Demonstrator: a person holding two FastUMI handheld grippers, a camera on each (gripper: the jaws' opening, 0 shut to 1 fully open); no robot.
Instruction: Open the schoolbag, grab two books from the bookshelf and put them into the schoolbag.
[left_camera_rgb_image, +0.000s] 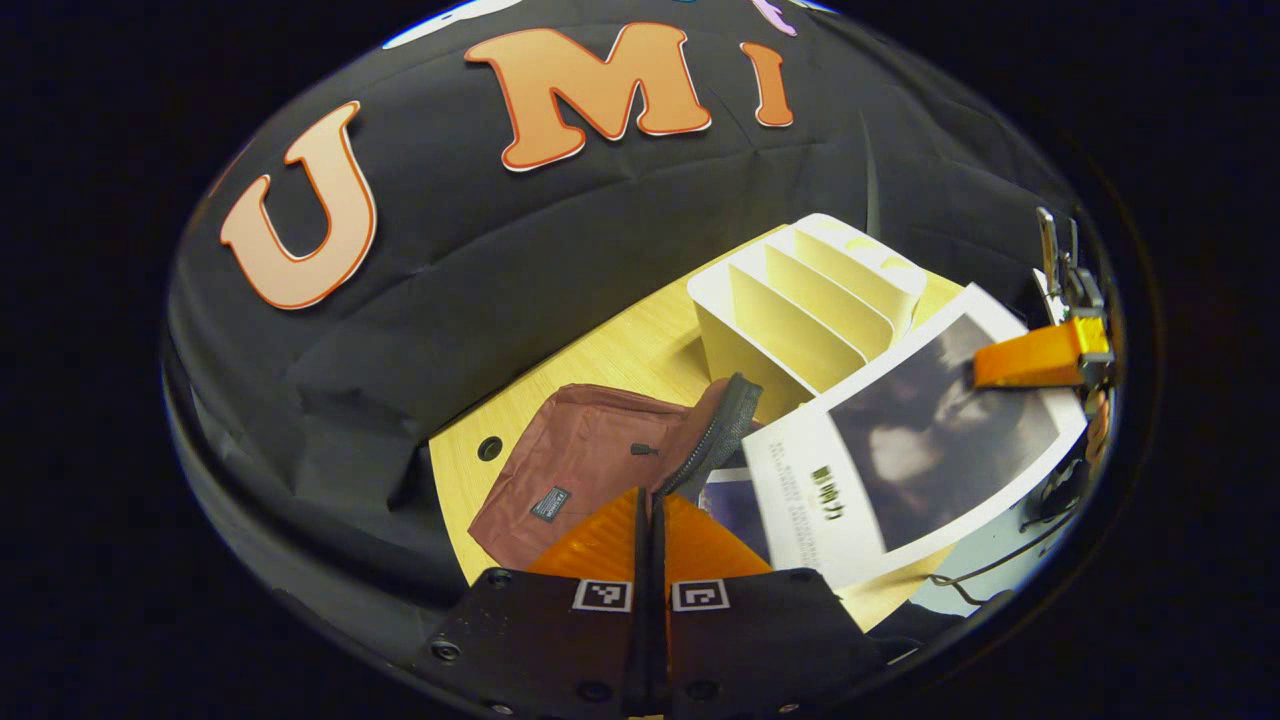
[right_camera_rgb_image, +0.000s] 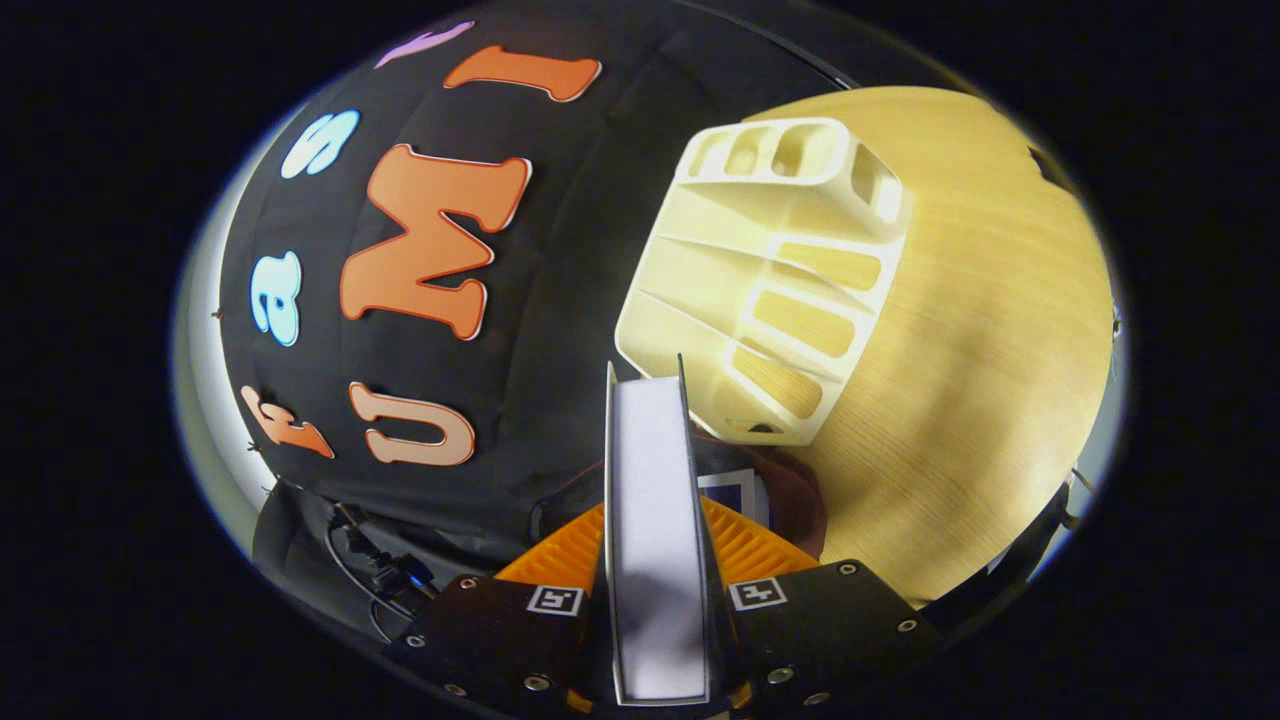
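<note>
Left gripper (left_camera_rgb_image: 650, 510): fingers pressed together on the zipper edge (left_camera_rgb_image: 715, 432) of the schoolbag (left_camera_rgb_image: 590, 455), which lay open on the near left of the wooden table (left_camera_rgb_image: 620, 350) with one book (left_camera_rgb_image: 735, 500) already inside its mouth. Right gripper (right_camera_rgb_image: 655, 545): clamped on a second book (right_camera_rgb_image: 650, 520), held edge-on; seen in the left gripper view as that book's cover (left_camera_rgb_image: 920, 440) above the bag. White bookshelf (left_camera_rgb_image: 800, 300): slots vacant, just beyond the bag, toward the far right.
</note>
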